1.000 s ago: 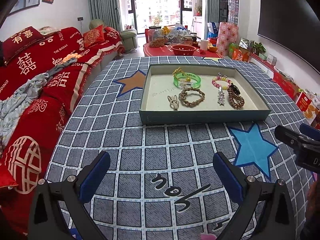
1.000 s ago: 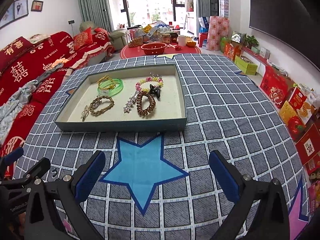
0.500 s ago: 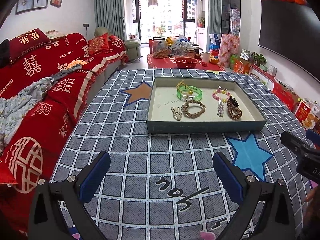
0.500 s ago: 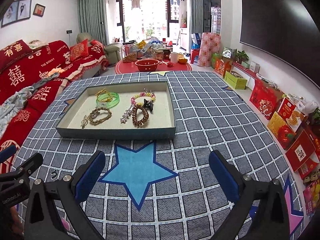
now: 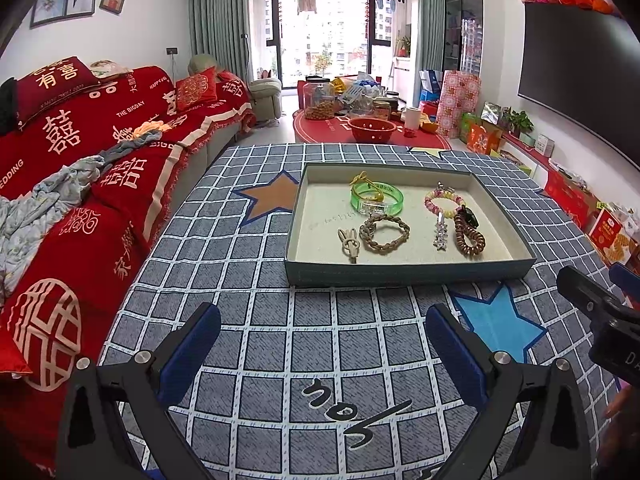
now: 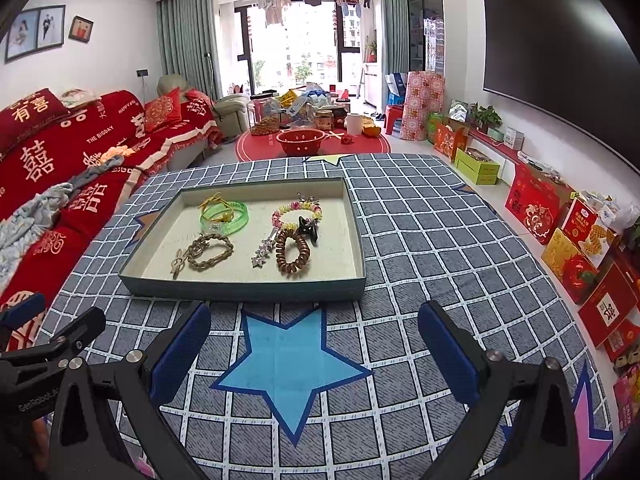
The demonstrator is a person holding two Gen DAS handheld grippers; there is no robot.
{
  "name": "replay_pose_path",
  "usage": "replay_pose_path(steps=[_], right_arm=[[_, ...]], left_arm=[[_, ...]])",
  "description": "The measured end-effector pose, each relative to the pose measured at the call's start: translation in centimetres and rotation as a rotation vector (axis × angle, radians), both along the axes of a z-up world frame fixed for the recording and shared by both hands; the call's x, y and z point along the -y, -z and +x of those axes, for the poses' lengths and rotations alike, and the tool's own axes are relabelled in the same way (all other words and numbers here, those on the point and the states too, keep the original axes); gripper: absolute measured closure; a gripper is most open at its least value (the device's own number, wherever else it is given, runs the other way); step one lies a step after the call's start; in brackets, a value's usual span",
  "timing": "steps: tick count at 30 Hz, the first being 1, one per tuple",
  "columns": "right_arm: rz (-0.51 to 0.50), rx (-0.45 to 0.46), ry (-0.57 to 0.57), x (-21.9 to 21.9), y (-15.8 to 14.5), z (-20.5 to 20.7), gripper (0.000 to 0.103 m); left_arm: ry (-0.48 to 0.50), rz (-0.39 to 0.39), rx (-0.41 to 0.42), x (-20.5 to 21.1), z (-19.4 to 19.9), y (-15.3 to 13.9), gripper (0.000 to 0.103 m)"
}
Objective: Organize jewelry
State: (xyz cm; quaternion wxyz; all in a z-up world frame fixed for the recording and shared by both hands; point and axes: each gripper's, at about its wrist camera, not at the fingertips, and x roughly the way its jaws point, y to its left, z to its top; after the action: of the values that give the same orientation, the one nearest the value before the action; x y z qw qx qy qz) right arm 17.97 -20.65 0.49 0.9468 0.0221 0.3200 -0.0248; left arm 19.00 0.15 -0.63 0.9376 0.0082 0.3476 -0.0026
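Note:
A shallow grey-green tray (image 5: 404, 274) (image 6: 240, 290) lies on the checked cloth. Inside it lie a green bangle (image 5: 378, 197) (image 6: 225, 216), a braided brown bracelet (image 5: 385, 233) (image 6: 211, 251), a rabbit-shaped clip (image 5: 349, 243), a pastel bead bracelet (image 5: 444, 202) (image 6: 297, 213), a silver star clip (image 5: 440, 234) (image 6: 262, 252), a brown coil hair tie (image 5: 469, 238) (image 6: 293, 257) and a black clip (image 6: 307, 229). My left gripper (image 5: 323, 344) hovers open in front of the tray, nothing between its fingers. My right gripper (image 6: 314, 344) is open too, above the blue star (image 6: 288, 360).
A red-covered sofa (image 5: 80, 184) runs along the left of the table. Behind the table is a low red table (image 6: 312, 144) with a red bowl and jars. Gift boxes (image 6: 576, 240) line the floor on the right under a wall TV (image 6: 560, 60).
Both grippers have drawn back and risen away from the tray, so more of the room shows. Both stay open; the jewelry has not moved.

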Motion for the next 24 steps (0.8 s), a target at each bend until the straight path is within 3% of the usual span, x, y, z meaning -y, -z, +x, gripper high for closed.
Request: replay_pose_path(steps=[24], right_arm=[[-0.003, -0.002, -0.009, -0.45, -0.05, 0.31, 0.0]], left_arm=[[0.0, 0.002, -0.001, 0.01, 0.09, 0.17, 0.0]])
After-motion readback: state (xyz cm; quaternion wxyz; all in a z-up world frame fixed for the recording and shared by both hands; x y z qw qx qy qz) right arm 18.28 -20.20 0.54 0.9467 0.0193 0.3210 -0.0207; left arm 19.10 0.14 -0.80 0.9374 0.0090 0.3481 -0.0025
